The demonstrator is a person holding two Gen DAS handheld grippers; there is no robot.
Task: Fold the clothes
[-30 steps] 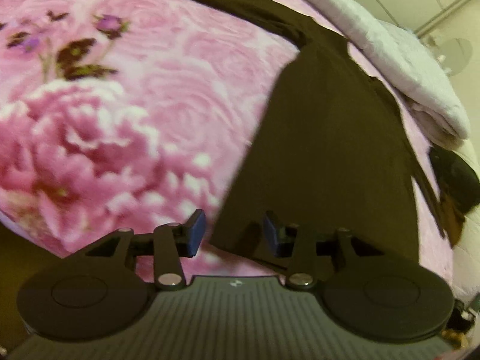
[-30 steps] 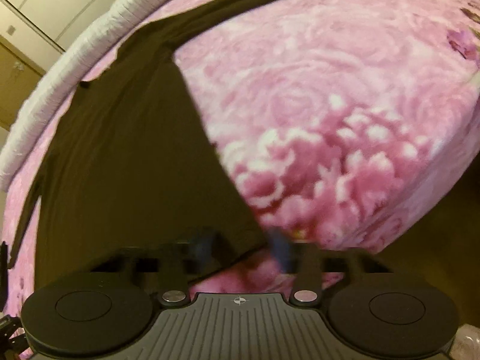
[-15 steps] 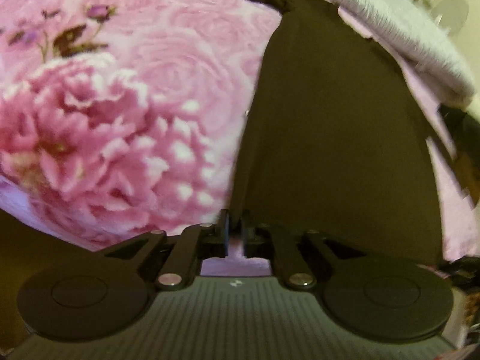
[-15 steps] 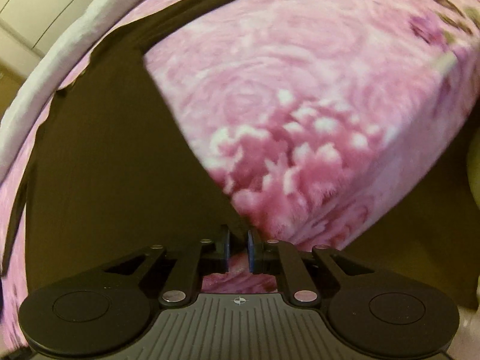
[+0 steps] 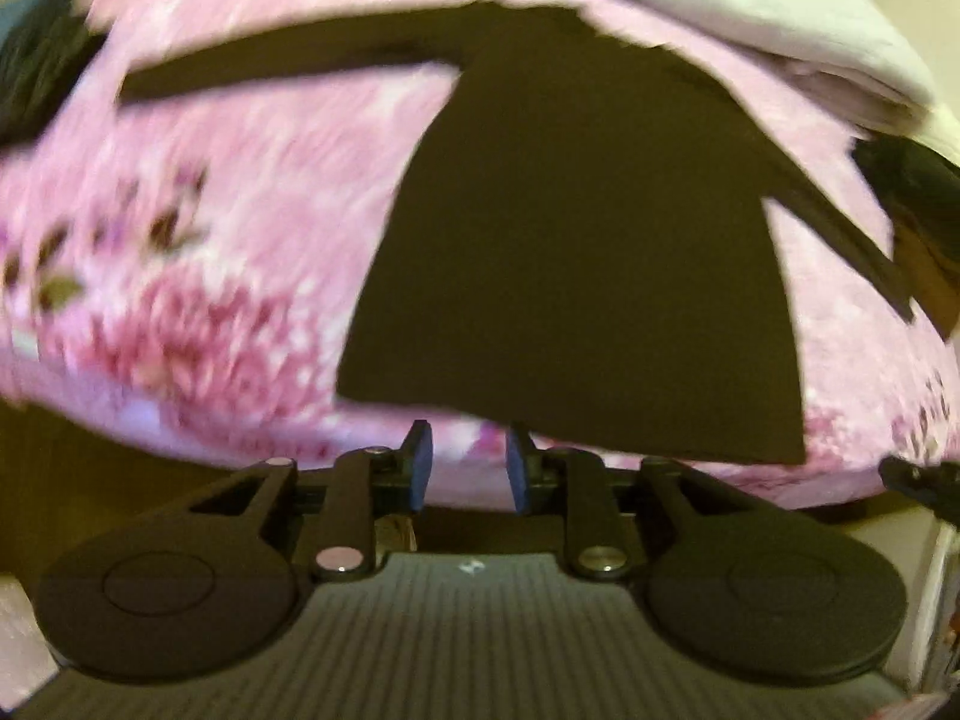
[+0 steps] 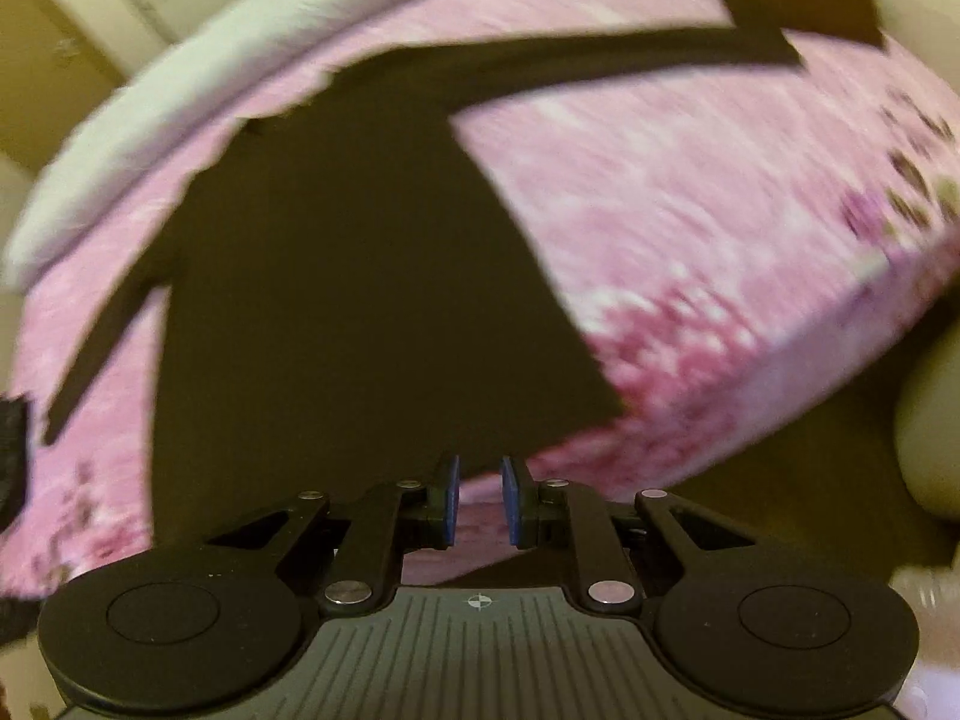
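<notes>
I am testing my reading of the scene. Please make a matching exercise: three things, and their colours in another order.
Things:
1. shirt
2. blanket
3. pads of the left tongs

Colours:
a. blue
b. dark brown
c. pink with flowers

Pairs: 1-b, 2-c, 3-a

A matt dark cloth shirt (image 5: 576, 252) is spread on a fluffy pink plush blanket (image 5: 252, 228). Matt black plastic and shiny metal pins are seen on the left gripper (image 5: 465, 468).
</notes>
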